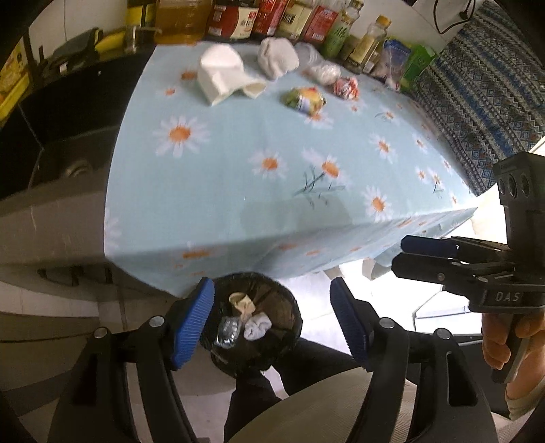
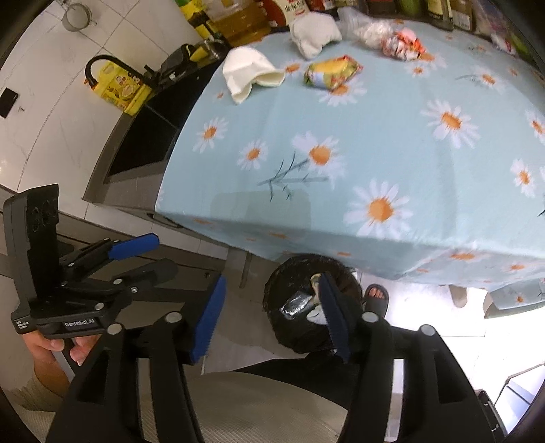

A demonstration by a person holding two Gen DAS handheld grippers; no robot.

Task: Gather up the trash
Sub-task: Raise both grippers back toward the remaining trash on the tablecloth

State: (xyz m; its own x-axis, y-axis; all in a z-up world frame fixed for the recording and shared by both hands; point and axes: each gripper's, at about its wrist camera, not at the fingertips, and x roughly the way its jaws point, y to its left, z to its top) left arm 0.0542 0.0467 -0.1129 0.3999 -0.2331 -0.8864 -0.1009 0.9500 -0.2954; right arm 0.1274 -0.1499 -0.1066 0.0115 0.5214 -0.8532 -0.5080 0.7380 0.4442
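A black trash bin (image 1: pixel 262 327) stands on the floor under the table's front edge, holding a foil piece, a white wad and a beige scrap; it also shows in the right wrist view (image 2: pixel 303 306). My left gripper (image 1: pixel 272 320) is open and empty above the bin. My right gripper (image 2: pixel 272 320) is open and empty beside it, and shows in the left wrist view (image 1: pixel 405 255). On the table far side lie white crumpled tissues (image 1: pixel 224 73), a white wad (image 1: pixel 277 56), a yellow-green wrapper (image 1: pixel 305 98), a red-white wrapper (image 1: pixel 345 87) and clear plastic (image 1: pixel 320 66).
The table has a light blue daisy cloth (image 1: pixel 238 177). Bottles and jars (image 1: pixel 272 20) line its back edge. A dark sink counter (image 1: pixel 61 112) is to the left. A patterned cloth (image 1: pixel 477 102) hangs at the right. The person's legs and sandalled foot (image 2: pixel 374 296) are near the bin.
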